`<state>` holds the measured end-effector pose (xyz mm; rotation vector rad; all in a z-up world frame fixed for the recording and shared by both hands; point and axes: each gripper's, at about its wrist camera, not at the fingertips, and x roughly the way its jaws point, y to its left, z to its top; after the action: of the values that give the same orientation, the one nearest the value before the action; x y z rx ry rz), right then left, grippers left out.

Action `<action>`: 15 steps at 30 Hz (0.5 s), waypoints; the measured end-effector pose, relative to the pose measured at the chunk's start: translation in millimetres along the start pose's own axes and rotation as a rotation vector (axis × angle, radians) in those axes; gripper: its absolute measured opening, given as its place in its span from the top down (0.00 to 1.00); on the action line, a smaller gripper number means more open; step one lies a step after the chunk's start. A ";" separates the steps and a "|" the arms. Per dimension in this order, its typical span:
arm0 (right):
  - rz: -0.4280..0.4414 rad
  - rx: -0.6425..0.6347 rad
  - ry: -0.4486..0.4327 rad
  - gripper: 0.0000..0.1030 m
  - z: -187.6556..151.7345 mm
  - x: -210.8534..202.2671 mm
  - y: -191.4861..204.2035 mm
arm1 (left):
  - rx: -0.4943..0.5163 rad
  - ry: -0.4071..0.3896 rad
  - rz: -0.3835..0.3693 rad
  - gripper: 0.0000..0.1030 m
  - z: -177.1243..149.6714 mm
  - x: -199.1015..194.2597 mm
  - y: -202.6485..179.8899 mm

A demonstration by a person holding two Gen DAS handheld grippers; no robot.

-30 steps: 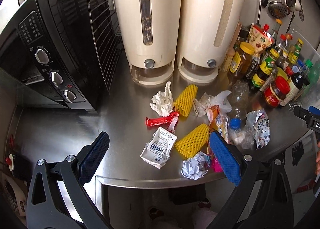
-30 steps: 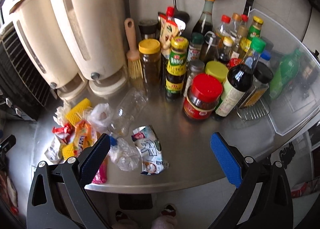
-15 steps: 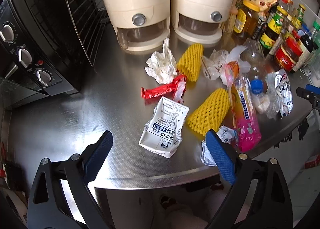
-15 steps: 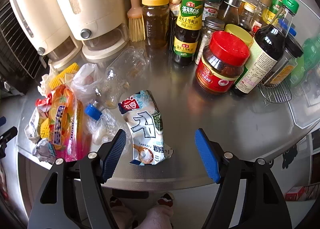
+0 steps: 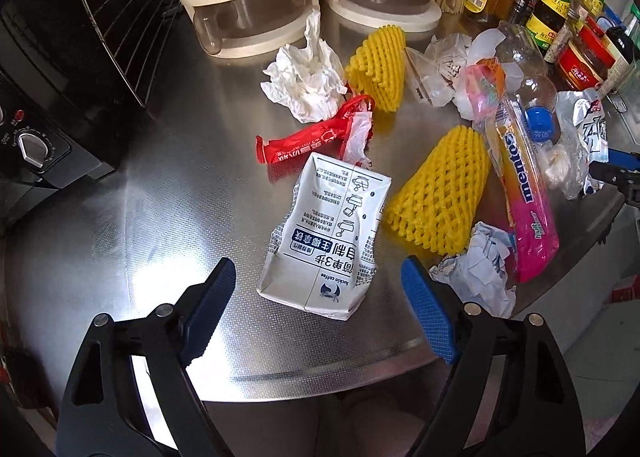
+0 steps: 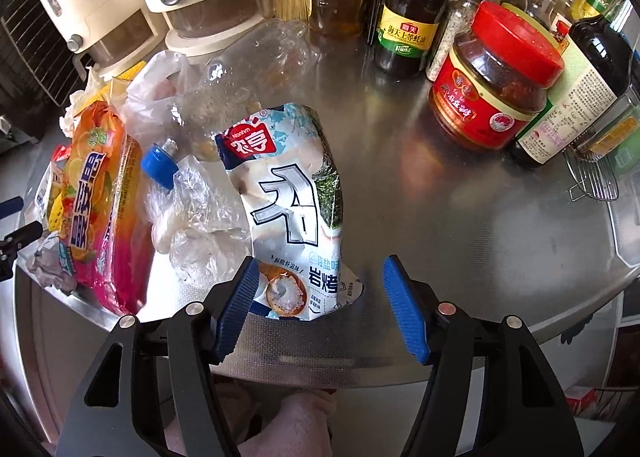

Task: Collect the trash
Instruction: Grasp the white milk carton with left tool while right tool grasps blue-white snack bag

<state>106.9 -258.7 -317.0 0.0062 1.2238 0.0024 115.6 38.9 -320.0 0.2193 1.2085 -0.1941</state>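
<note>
We hold each tool over its own piece of trash on the bench (image 5: pixel 140 217), the left tool (image 5: pixel 316 309) closing astride the white coffee pouch (image 5: pixel 328 233) and the right tool (image 6: pixel 316 305) closing astride the seaweed snack bag (image 6: pixel 292 209), both pieces lengthwise away from us, neither pinched yet.

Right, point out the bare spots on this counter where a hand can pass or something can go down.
Bare steel lies between the oven and the white coffee pouch, and in front of the red-lidded jar, right of the seaweed snack bag. The middle is crowded: yellow foam nets, crumpled tissue, Mentos wrapper, crushed bottle.
</note>
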 end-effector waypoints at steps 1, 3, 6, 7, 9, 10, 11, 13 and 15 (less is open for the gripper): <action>0.000 -0.002 0.005 0.37 0.2 2.9 0.2 | -0.001 0.009 0.005 0.23 -0.3 3.4 1.0; 0.000 -0.002 0.017 0.37 1.7 9.8 0.1 | 0.000 0.024 -0.001 0.25 -0.6 8.8 3.9; 0.014 0.004 0.021 0.38 2.6 14.5 -1.7 | -0.003 0.041 -0.024 0.28 -1.5 15.0 7.7; 0.020 0.005 0.023 0.40 3.0 13.1 -1.2 | 0.000 0.045 -0.033 0.28 -1.3 16.6 7.6; 0.030 0.009 0.028 0.42 4.2 14.3 -1.3 | 0.014 0.058 -0.044 0.28 0.1 21.0 4.3; 0.032 0.009 0.031 0.43 7.3 13.4 -0.3 | 0.018 0.065 -0.051 0.28 -0.1 23.2 2.8; 0.039 0.010 0.032 0.43 7.9 13.7 -0.1 | 0.019 0.061 -0.055 0.27 -0.8 23.7 2.5; 0.057 0.017 0.035 0.47 9.6 15.3 -0.2 | 0.021 0.056 -0.056 0.28 -1.1 23.9 2.8; 0.084 0.025 0.040 0.53 11.2 14.6 -1.5 | 0.024 0.042 -0.055 0.35 -1.1 22.7 4.2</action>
<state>122.3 -260.1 -327.0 0.0794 1.2629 0.0605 123.5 42.5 -341.4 0.2120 1.2551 -0.2527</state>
